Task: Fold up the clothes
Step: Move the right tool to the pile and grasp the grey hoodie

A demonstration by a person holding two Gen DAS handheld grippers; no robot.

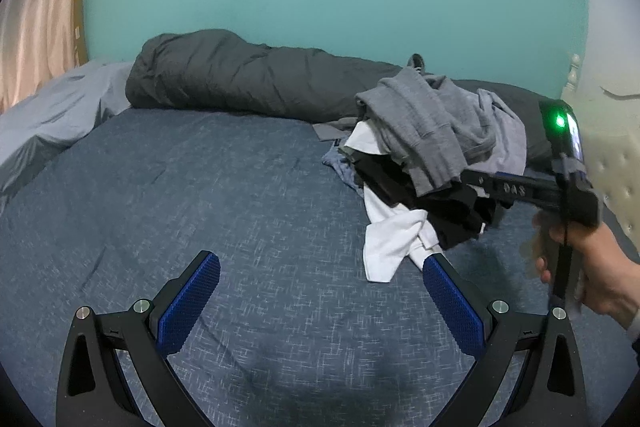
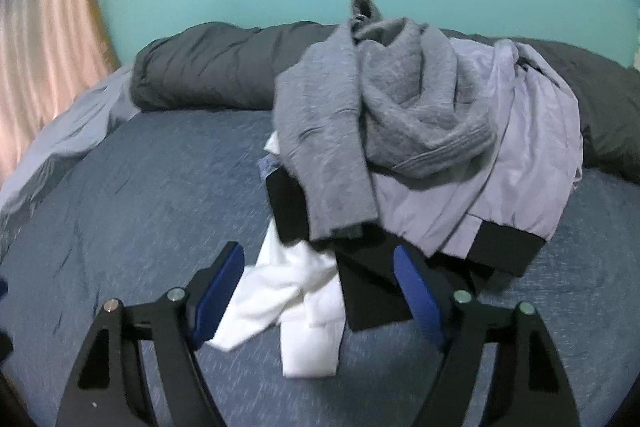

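A heap of clothes (image 1: 428, 131) lies on the right side of the bed. On top is a grey sweater (image 2: 332, 131) over a pale lilac jacket (image 2: 520, 147) with a black hem. A white garment (image 2: 288, 291) and a black garment (image 2: 368, 291) spill out toward me. My right gripper (image 2: 318, 251) is open low over the heap's near edge, with the white and black cloth below its blue pads and not pinched. My left gripper (image 1: 322, 261) is open over bare sheet, its right finger (image 1: 448, 291) next to the white garment (image 1: 392, 243). A hand (image 1: 592, 267) holds the right tool.
The blue bedsheet (image 1: 200, 187) stretches to the left of the heap. A rolled dark grey duvet (image 1: 240, 75) lies along the teal wall. A pale blue pillow (image 1: 52, 115) and a pink curtain (image 1: 28, 27) are at the left, a cream tufted headboard (image 1: 616, 163) at the right.
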